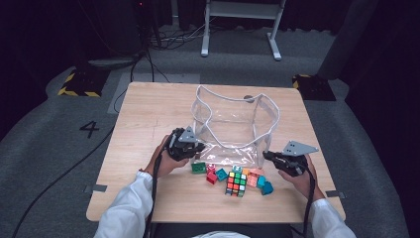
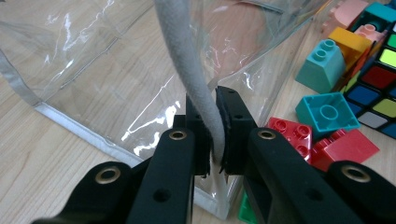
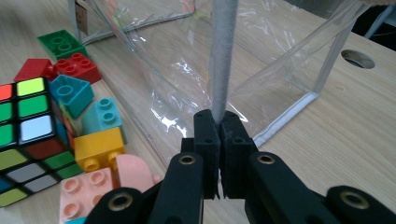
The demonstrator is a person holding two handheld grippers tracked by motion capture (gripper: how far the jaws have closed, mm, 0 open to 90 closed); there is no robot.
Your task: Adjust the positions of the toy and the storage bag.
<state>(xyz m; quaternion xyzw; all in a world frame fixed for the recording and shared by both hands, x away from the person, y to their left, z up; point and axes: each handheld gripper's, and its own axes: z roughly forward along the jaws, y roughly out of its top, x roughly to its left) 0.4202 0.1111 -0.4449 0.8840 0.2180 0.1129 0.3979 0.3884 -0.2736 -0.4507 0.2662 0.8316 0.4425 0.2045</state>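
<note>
From the high view, the clear plastic bag with grey fabric trim [image 1: 233,126] stands open mid-bench [image 1: 148,114], toy bricks and a multicoloured puzzle cube [image 1: 236,184] just before it. In the left gripper view, the left hand-held gripper [image 2: 211,135] is clamped on the bag's grey trim [image 2: 184,56]. In the right gripper view, the right hand-held gripper [image 3: 219,140] pinches trim too. Judged step: spreading the mouth; next, hold it wide for loading.

The green brick [image 2: 244,211] is mostly hidden behind the left tool [image 2: 211,135], perhaps touching the bag [image 2: 93,84].
</note>
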